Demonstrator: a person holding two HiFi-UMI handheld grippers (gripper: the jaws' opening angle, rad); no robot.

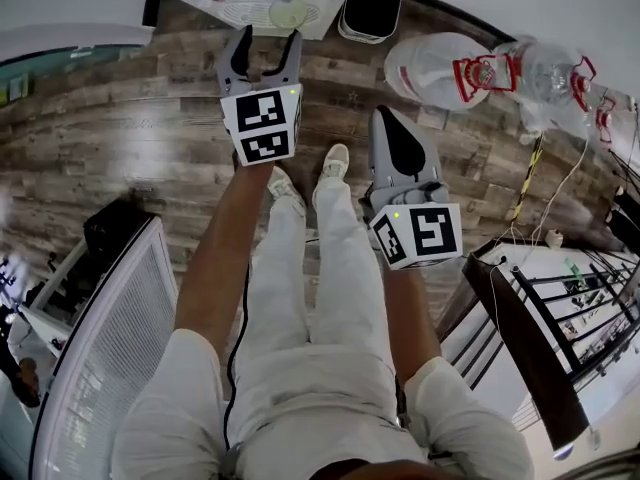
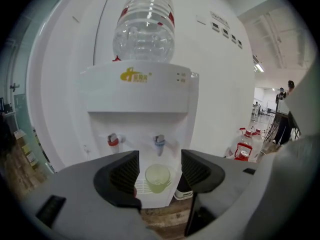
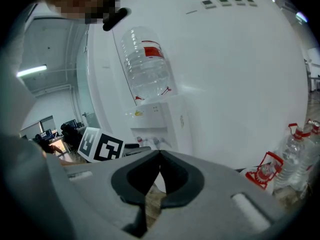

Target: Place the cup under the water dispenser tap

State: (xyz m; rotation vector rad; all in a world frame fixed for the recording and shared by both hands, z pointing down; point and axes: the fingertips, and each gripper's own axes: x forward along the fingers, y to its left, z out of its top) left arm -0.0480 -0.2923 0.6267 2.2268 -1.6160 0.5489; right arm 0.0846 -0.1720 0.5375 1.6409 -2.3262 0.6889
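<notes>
While the person stands in pale trousers (image 1: 335, 268) on the wood-plank floor (image 1: 120, 128), both forearms reach forward, each carrying a gripper with a marker cube at its back. The right gripper (image 1: 386, 118) is the nearer to the body in the head view. Its own view shows the two dark jaws pressed together at the tips, with nothing between them. The left gripper (image 1: 268, 53) is held further out, towards the water dispenser (image 2: 140, 99). Its jaws stand apart and grip nothing. In the left gripper view the gap between them frames the cup (image 2: 158, 178), which sits beyond the pads and clear of them.

The cup is pale green and translucent. It stands upright on the dispenser's white drip tray (image 2: 141, 186), straight below the blue tap (image 2: 159, 142). The red tap (image 2: 114, 139) is to the left of it in that view, with nothing under it. Above the taps the white cabinet carries a gold logo, and an inverted clear water bottle (image 2: 144, 26) is seated on top. A dark container (image 1: 372, 6) stands on the floor just beside the dispenser. Further right, near the wall, lie spare water bottles (image 1: 480, 73) with red-and-white labels.
</notes>
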